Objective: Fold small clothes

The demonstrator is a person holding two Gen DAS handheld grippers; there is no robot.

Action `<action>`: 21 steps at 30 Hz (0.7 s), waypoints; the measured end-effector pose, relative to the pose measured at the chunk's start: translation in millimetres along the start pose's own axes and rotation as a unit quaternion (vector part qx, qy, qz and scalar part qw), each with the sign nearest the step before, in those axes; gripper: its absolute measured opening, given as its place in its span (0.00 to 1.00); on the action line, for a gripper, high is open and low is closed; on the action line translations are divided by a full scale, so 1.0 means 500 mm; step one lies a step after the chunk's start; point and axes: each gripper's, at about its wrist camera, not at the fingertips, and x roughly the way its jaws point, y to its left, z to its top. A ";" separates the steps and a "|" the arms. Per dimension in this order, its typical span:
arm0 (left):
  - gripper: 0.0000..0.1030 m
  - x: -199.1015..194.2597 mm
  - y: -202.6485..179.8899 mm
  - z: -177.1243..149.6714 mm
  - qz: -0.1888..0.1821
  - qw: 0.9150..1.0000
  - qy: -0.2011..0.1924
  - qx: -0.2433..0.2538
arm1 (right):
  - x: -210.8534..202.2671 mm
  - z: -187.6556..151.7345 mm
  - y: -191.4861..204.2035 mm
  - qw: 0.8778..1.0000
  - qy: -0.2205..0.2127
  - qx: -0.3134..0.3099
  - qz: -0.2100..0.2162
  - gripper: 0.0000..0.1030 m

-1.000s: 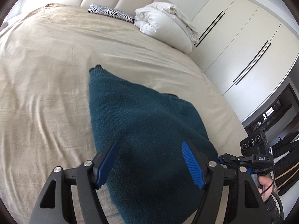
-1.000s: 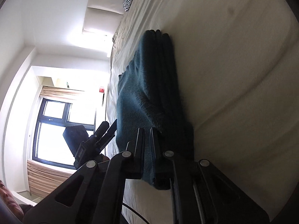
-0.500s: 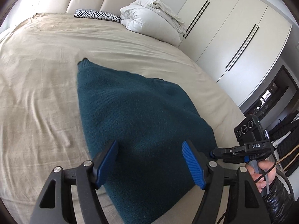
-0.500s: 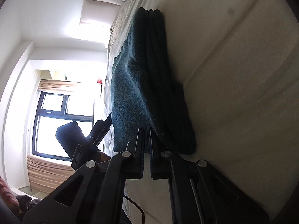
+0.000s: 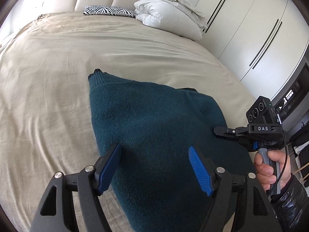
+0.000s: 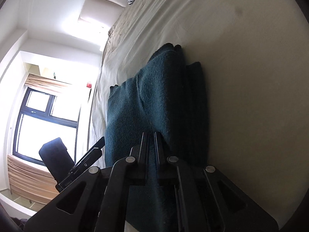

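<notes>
A dark teal knitted sweater (image 5: 154, 127) lies folded in layers on the beige bed sheet (image 5: 48, 96). My left gripper (image 5: 154, 164) hovers open just above its near part, blue pads spread wide and empty. My right gripper (image 6: 151, 141) is rolled sideways and shut on the sweater's (image 6: 143, 106) right edge, the fabric pinched between the jaws. It also shows in the left wrist view (image 5: 227, 132) at the sweater's right side, held by a hand.
A white bundled duvet (image 5: 170, 17) and a zebra-print pillow (image 5: 110, 11) lie at the head of the bed. White wardrobe doors (image 5: 251, 29) stand to the right. A window (image 6: 48, 125) is on the far side.
The sweater's right edge was lifted and pulled, then lowered; the garment now sits further from the left gripper. My right gripper stays shut on the edge. My left gripper stays open.
</notes>
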 end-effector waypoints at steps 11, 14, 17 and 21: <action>0.73 -0.034 -0.003 0.004 0.009 0.999 -0.039 -0.011 | -0.057 0.030 0.022 0.999 -0.036 -0.036 -0.001 0.05; 0.73 0.001 0.000 -0.003 0.005 1.000 -0.004 -0.009 | -0.026 0.057 0.029 0.998 -0.022 -0.043 -0.033 0.05; 0.73 -0.003 0.001 -0.011 0.005 1.000 -0.010 0.004 | -0.023 0.064 -0.019 0.999 -0.019 -0.013 -0.029 0.02; 0.74 -0.067 0.038 -0.002 -0.006 0.998 -0.055 -0.043 | -0.109 0.043 -0.031 0.997 -0.060 -0.016 -0.035 0.06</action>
